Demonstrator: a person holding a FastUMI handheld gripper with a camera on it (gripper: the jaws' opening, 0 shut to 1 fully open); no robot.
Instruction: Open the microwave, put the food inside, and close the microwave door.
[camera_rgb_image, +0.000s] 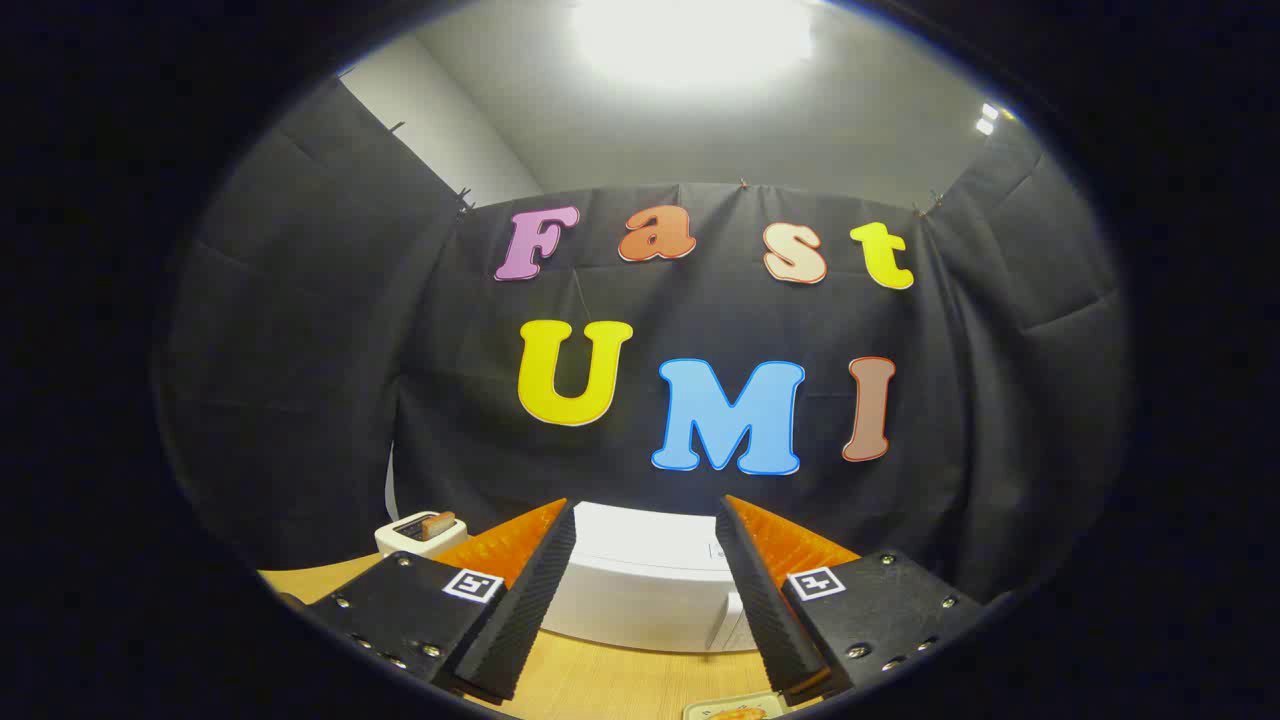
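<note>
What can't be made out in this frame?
- Microwave: gripper view, both fingers cover its sides; whether the door is shut can't be confirmed.
- Food plate: below the open gripper, cut off at the view's bottom; contents unclear.
- Toaster: beyond the left finger, which hides its lower part; too small to identify what sits in its slot.
- Table: mostly hidden behind the fingers.

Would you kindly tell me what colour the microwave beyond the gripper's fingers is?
The boxy microwave is white, seen best in the gripper view, between the open gripper fingers.
</note>
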